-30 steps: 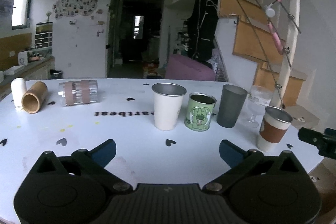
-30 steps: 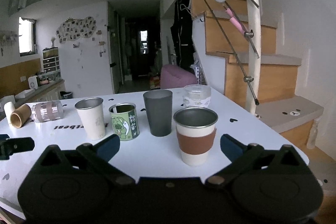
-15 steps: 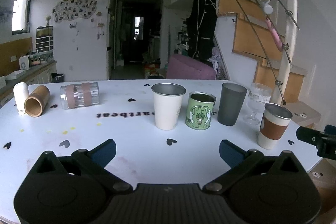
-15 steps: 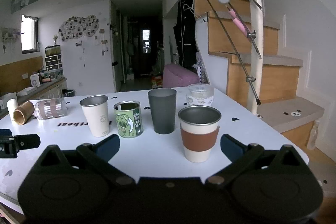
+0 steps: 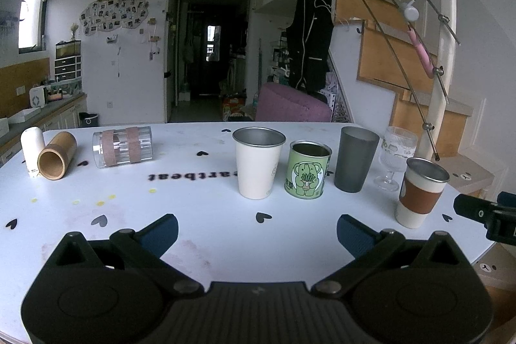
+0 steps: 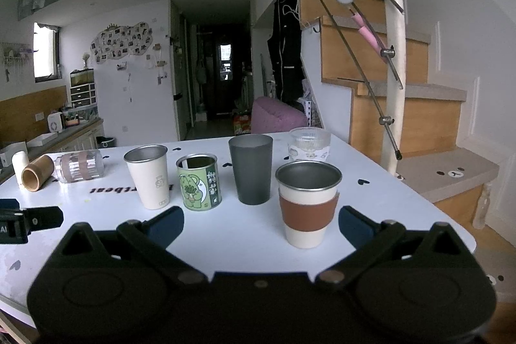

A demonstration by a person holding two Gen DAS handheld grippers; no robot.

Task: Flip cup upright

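Several cups stand upright in a row on the white table (image 5: 200,202): a white metal cup (image 5: 258,162), a green elephant can (image 5: 308,169), a grey tumbler (image 5: 354,158), a stemmed glass (image 5: 396,157) and a cup with a brown sleeve (image 5: 419,191). At the far left a clear cup with brown bands (image 5: 122,146), a bamboo cup (image 5: 56,160) and a white cup (image 5: 32,147) lie on their sides. My left gripper (image 5: 256,229) is open and empty above the table's near part. My right gripper (image 6: 261,223) is open and empty, just in front of the brown-sleeve cup (image 6: 308,203).
The table's right edge (image 6: 451,215) runs close to a wooden staircase with a white railing post (image 6: 395,60). A pink seat (image 5: 292,107) stands behind the table. The other gripper shows at the side of each view (image 5: 487,215) (image 6: 29,223).
Both grippers have risen and drawn back slightly, so the cups sit lower and a bit smaller in view. No cup has moved. Both jaws stay open.
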